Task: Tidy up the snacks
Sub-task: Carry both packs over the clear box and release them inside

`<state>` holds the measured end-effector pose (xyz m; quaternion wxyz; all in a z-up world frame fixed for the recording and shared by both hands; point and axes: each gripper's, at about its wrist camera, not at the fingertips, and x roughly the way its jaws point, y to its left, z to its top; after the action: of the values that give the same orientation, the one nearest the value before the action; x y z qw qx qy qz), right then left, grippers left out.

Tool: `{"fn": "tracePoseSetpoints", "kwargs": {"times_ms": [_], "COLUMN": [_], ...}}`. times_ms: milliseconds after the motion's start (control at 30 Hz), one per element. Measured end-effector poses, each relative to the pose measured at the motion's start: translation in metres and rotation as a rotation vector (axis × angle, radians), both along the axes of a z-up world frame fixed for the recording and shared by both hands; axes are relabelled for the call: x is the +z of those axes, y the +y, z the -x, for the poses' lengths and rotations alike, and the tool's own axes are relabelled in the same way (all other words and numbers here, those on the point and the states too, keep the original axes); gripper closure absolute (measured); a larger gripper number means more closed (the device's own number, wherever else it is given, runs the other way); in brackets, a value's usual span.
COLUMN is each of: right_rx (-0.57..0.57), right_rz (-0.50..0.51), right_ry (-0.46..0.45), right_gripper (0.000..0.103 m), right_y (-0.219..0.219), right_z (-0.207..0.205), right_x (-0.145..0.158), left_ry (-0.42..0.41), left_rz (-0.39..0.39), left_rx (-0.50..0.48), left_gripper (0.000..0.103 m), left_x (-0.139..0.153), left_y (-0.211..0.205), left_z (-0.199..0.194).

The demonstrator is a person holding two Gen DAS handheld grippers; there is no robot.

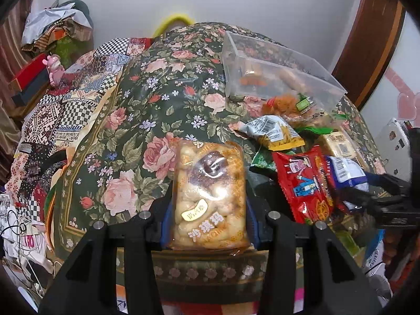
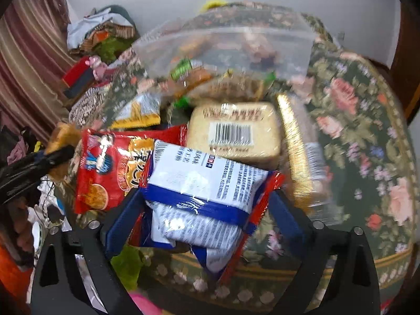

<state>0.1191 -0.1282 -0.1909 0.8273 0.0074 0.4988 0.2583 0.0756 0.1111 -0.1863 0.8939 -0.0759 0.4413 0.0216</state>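
My left gripper [image 1: 210, 204] is shut on a clear pack of pale puffed snack [image 1: 210, 183] and holds it upright above the floral cloth [image 1: 157, 99]. A heap of snacks lies to its right, among them a red packet [image 1: 307, 183] and a white-and-yellow one [image 1: 275, 131]. Behind the heap stands a clear plastic box [image 1: 275, 71] with a few snacks in it. My right gripper [image 2: 204, 220] stands open over the heap. A white-and-blue packet [image 2: 204, 183] lies between its blue fingers [image 2: 123, 223], with a gap on the right side. Beyond it lie a beige barcoded pack [image 2: 233, 131] and a gold packet [image 2: 294, 152].
Piled fabrics, a red box [image 1: 26, 76] and a pink toy [image 1: 53, 68] crowd the left side. Cables [image 1: 21, 236] lie at the lower left. A wooden door frame [image 1: 367, 39] rises at the right. The cloth's front edge [image 2: 262, 270] runs just below the grippers.
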Motion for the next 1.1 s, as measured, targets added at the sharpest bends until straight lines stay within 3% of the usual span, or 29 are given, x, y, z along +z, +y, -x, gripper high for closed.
{"fn": "tracePoseSetpoints", "kwargs": {"times_ms": [67,267,367,700,1100], "right_rx": [-0.009,0.010,0.012,-0.001,-0.058], "right_rz": [-0.026,-0.072,-0.068,-0.085,-0.109], "right_ry": [0.010,0.013,0.001,-0.110,-0.277], "right_gripper": [0.005,0.028,0.032,0.033,0.032], "right_y": [0.000,-0.005,-0.010,-0.029,-0.045], "right_z": [-0.001,0.005,0.009,0.015,-0.022], "right_x": [-0.003,0.001,0.005,0.044,0.097], "left_ry": [-0.002,-0.015,-0.028,-0.092,-0.173], "left_rz": [0.005,-0.002,0.006,0.024,0.043], "left_rx": [-0.002,-0.022,-0.028,-0.039,-0.058], "left_gripper": [0.058,0.058,0.058,0.058,0.058], "left_x": [0.001,0.006,0.012,0.042,0.086], "left_y": [-0.001,-0.009,-0.012,-0.021,-0.032], "left_z": [0.003,0.004,0.003,-0.011,-0.061]}}
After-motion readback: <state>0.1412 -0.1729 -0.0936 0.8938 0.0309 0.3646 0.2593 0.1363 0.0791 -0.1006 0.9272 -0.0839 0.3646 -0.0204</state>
